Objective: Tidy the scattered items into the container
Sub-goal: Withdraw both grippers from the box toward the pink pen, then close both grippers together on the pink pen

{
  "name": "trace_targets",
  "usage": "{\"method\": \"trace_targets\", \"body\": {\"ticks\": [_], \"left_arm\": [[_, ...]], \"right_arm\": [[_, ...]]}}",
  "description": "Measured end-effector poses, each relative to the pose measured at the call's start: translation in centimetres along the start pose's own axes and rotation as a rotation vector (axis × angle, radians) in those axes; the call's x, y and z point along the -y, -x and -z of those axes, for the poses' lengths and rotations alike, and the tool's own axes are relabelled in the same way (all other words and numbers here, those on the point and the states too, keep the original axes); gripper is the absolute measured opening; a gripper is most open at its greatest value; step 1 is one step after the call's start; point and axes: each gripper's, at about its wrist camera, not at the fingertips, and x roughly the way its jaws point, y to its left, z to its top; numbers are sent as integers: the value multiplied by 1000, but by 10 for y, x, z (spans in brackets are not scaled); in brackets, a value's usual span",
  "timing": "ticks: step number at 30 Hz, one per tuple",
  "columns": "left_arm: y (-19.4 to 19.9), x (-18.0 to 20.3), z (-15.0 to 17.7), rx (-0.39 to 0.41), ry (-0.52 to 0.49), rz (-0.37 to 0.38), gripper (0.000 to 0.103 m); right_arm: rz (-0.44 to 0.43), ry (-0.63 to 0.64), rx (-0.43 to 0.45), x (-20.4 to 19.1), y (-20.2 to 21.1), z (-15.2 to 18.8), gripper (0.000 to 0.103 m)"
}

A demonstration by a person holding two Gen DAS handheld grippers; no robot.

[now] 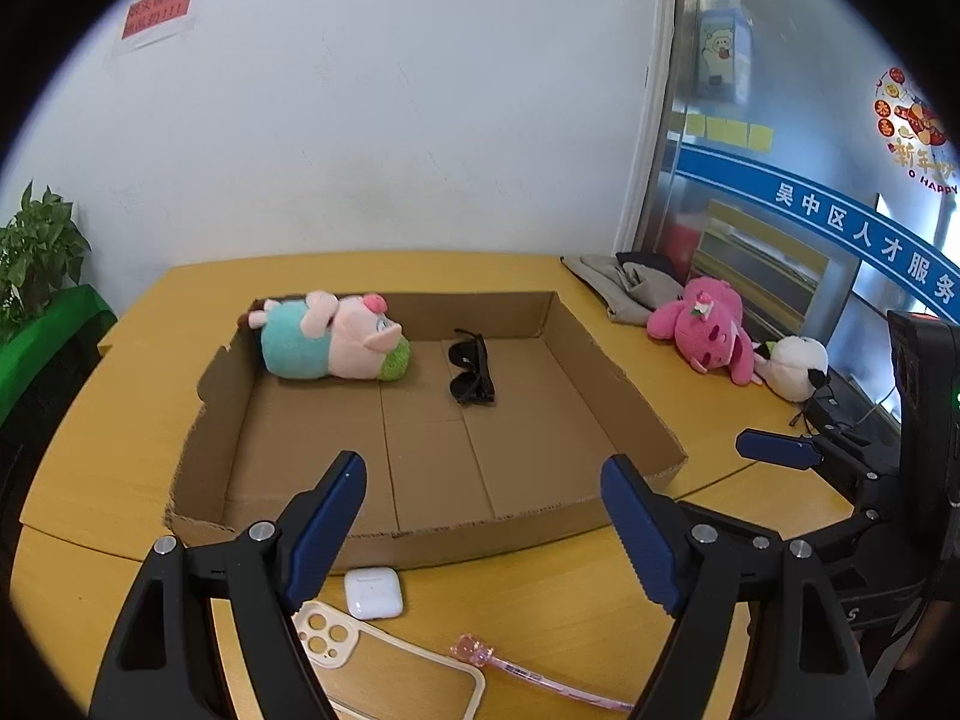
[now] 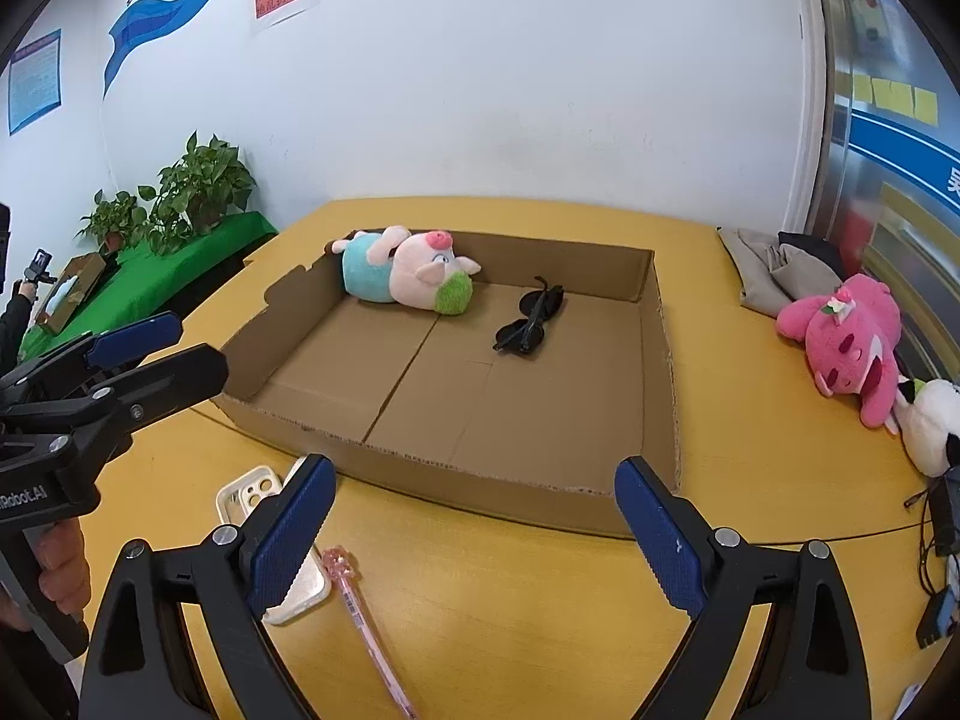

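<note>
Box of shallow cardboard sits mid-table, already holding the pig plush at its 11 o'clock corner and the sunglasses toward 12 o'clock of its floor. Outside it, just beyond the near wall at about 7 o'clock, lie the earbud case, the phone case and the pink pen; the pink plush and panda lie touching each other at 3 o'clock, well apart from the box. Left gripper hangs wide open and empty over the near wall, and the right gripper is likewise spread wide with nothing in it. The earbud case looks light, hard and glossy (likely to squirt out of the pads), so I would take it across its flat faces, not its rounded corners. The phone case looks thin and flexible and lies flat; I judge one long rim the best hold, with a slight tilt to get a finger under. The pen is slim and may roll, so pinch it mid-shaft, square to its length. Both plush toys should be soft and forgiving; a deep bite on the body will do.
</note>
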Motion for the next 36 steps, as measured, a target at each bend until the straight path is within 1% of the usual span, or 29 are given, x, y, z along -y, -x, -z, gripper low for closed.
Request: {"method": "trace_targets", "body": {"ticks": [3,6,8,9,10,11,15,16,18,20,22,24,26,30,32,33,35,36], "left_arm": [[-12,1,12,-50,15,26,80],[-27,-1,29,-116,39,45,80],[-40,-5,41,-168,75,55,80],[-45,-6,46,-190,89,64,80],[-52,-6,52,-221,105,72,80],[-58,-6,58,-247,117,72,80],[-76,-8,73,-331,154,76,79],[-79,-10,76,-348,167,79,79],[-85,-11,80,-376,183,79,79],[-90,-11,83,-403,184,71,78],[-93,-11,85,-421,184,72,78],[-95,-10,87,-431,188,79,78],[-98,-9,88,-444,188,89,77],[-104,-5,87,-457,188,110,77],[-109,-4,86,-464,190,107,77],[-113,-2,86,-469,194,110,77],[-124,1,86,-488,218,146,69],[-129,3,86,-499,231,161,68]], "right_arm": [[-56,35,-43,-2,-7,21,97],[-101,88,-137,-9,-25,60,96],[-131,90,-205,-11,-39,83,96],[-150,90,-235,-14,-44,93,95],[-165,98,-258,-16,-48,101,93],[-172,115,-274,-20,-52,107,90],[-194,188,-299,-34,-57,119,88],[-194,199,-307,-36,-58,121,86],[-196,211,-330,-39,-62,126,76],[-204,234,-360,-43,-66,133,55],[-185,250,-381,-45,-68,139,49],[-164,262,-372,-46,-66,142,40],[-142,245,-372,-43,-65,142,16],[-123,168,-356,-31,-65,142,11],[-113,97,-348,-20,-64,142,11],[-123,67,-344,-15,-63,142,11],[-127,32,-335,-9,-62,143,11],[-131,23,-333,-8,-62,143,11]]}}
